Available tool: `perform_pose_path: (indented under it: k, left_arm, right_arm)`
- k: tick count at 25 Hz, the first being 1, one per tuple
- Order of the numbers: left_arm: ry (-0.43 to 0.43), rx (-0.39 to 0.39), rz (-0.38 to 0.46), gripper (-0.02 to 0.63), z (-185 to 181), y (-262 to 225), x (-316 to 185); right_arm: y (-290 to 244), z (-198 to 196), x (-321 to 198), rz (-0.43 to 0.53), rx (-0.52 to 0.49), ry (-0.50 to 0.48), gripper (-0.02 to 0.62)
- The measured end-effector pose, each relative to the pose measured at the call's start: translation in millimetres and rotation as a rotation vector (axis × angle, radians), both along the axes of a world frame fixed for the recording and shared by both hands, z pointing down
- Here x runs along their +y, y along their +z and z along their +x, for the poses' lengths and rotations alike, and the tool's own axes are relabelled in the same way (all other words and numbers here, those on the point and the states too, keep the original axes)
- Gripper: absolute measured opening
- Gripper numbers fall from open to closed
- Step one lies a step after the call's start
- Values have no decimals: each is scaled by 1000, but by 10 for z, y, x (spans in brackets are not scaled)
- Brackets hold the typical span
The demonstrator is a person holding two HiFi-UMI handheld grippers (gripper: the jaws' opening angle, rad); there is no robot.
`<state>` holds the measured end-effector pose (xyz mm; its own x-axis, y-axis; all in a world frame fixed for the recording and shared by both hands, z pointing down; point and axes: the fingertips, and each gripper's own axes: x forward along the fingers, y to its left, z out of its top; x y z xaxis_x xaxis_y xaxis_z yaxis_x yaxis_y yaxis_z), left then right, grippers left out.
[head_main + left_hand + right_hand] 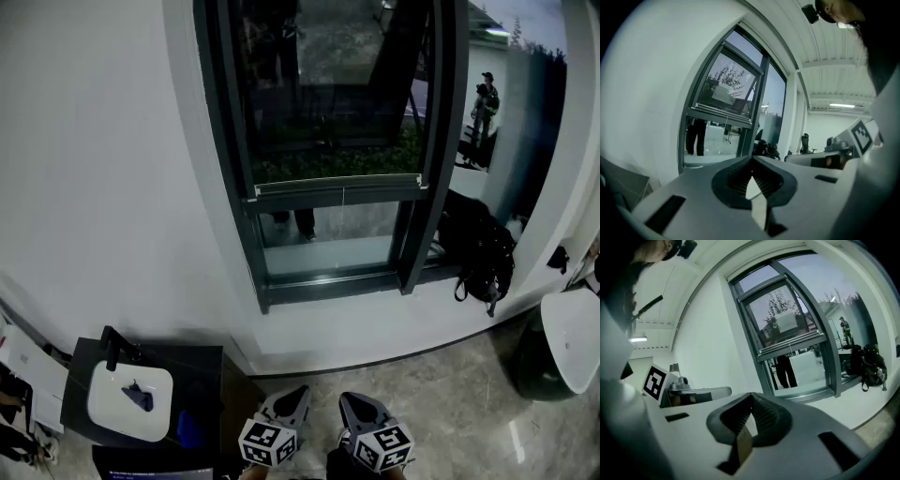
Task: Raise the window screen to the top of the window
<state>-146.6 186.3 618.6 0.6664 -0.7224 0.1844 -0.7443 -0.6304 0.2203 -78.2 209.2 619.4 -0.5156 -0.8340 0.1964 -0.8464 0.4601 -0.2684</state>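
The window (328,141) has a dark frame set in a white wall. Its screen's lower bar (337,192) hangs about two thirds of the way down, with a clear pane below it. Both grippers are low in the head view, well short of the window and above the floor. My left gripper (292,398) is shut with nothing in it, and my right gripper (354,405) beside it is likewise shut and empty. The left gripper view has the jaws (752,161) closed together under the window (724,117). The right gripper view has the jaws (751,399) closed, the screen bar (790,347) far ahead.
A black backpack (480,251) leans at the window's right lower corner. A dark stand with a white basin (131,401) sits at the left by the wall. A white round object (574,339) and a dark bin (527,364) are at the right. A person (485,103) stands outside.
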Motion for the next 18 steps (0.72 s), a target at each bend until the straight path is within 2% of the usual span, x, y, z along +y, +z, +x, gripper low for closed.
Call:
perform_pose_path:
  k: [9, 14, 18]
  left_arm:
    - [-61, 8, 37, 2, 740, -253, -1011]
    - [-112, 14, 9, 2, 854, -217, -1247]
    - [-142, -20, -15, 2, 832, -219, -1417]
  right_arm:
    - [-259, 618, -971, 18, -5, -117, 11]
    - [-184, 927, -1306, -2, -28, -116, 11]
    - [-115, 1099, -1525, -31, -74, -99, 10]
